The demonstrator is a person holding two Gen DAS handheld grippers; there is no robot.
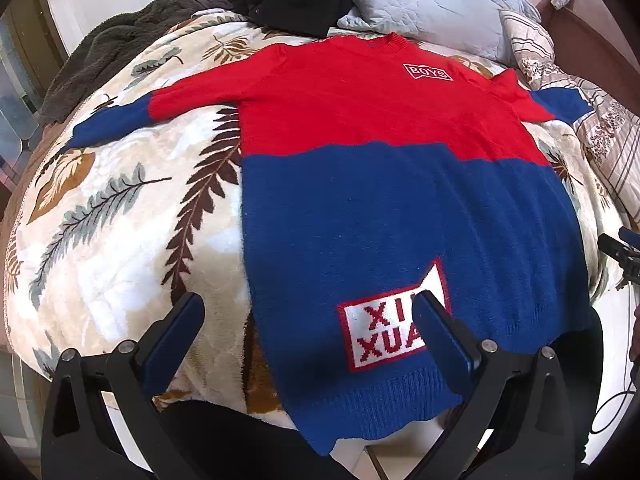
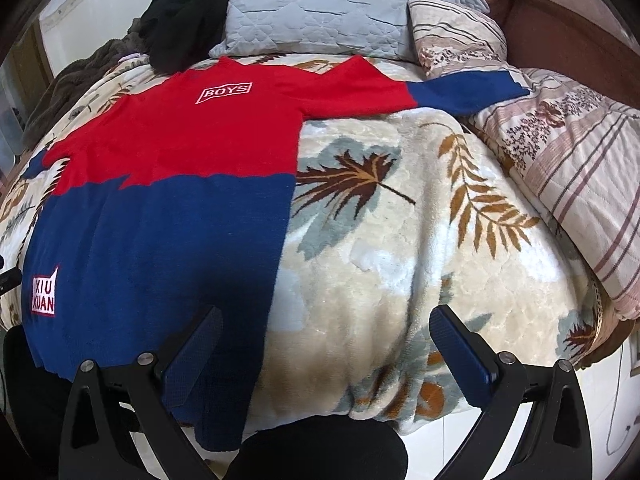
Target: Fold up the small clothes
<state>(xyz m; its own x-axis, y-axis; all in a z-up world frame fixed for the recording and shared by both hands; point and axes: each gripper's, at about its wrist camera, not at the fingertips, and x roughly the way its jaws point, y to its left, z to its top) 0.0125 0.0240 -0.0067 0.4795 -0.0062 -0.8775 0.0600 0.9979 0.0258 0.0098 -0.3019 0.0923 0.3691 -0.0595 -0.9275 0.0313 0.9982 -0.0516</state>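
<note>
A small red and blue knit sweater (image 1: 400, 184) lies flat, front up, on a leaf-print blanket (image 1: 112, 216), both sleeves spread out sideways. It also shows in the right wrist view (image 2: 160, 208). My left gripper (image 1: 308, 304) is open and empty above the sweater's lower left hem, by the white "XIU XUAN" patch (image 1: 380, 332). My right gripper (image 2: 328, 316) is open and empty above the sweater's lower right side edge and the blanket (image 2: 400, 272).
A grey quilted pillow (image 2: 320, 8), a black garment (image 2: 188, 12) and a dark fleece throw (image 1: 116, 44) lie at the head of the bed. A striped floral quilt (image 2: 568, 176) lies at the right. White floor (image 2: 460, 432) runs along the bed's near edge.
</note>
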